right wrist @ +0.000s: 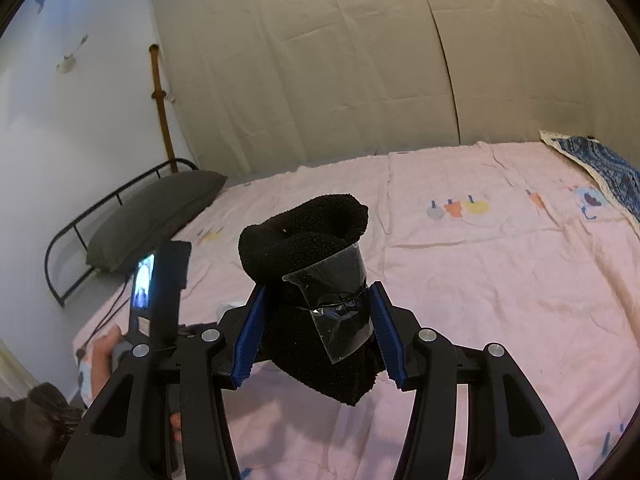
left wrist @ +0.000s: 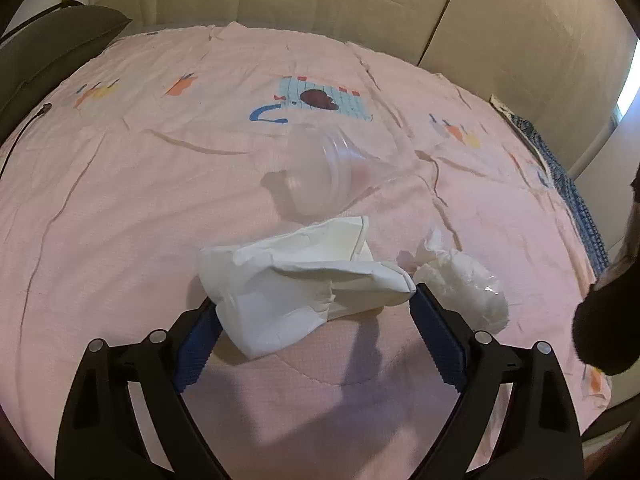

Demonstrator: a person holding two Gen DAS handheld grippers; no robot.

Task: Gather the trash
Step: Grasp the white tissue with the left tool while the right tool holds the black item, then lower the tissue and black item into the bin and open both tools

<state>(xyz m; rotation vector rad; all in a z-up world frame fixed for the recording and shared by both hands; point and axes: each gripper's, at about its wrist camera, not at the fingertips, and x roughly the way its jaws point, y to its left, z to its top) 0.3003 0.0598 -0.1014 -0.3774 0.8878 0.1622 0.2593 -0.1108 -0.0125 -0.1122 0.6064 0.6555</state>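
In the left wrist view, the left gripper (left wrist: 316, 304) sits low over a pink bedsheet (left wrist: 120, 208), its jaws spread wide with blue pads (left wrist: 200, 344) on either side of a crumpled white paper wrapper (left wrist: 296, 280). The wrapper lies on the sheet between the fingertips; its long axis runs roughly from 8 o'clock to 2 o'clock, the folded end pointing up toward 2 o'clock. The view does not settle whether the pads touch it.

Just beside the wrapper at 3 o'clock lies a crumpled tissue wad (left wrist: 460, 284), touching or nearly touching the right fingertip. Above the wrapper, toward 12 o'clock, a clear plastic cup (left wrist: 332, 176) lies on its side; its long axis runs from 8 o'clock to 2 o'clock, with the open mouth facing 8 o'clock and the narrow base pointing to 2 o'clock. A printed patch (left wrist: 320, 98) of blue grid decorates the sheet farther back, and a grey pillow (left wrist: 52, 44) lies at 10 o'clock.

In the right wrist view, the right gripper (right wrist: 316, 308) is raised above the bed, its jaws pinching a black fleece bag (right wrist: 308, 240). The bag stands upright, long axis from 12 to 6 o'clock, its open rolled mouth pointing up. A clear plastic piece (right wrist: 340, 308) is pressed against its front.
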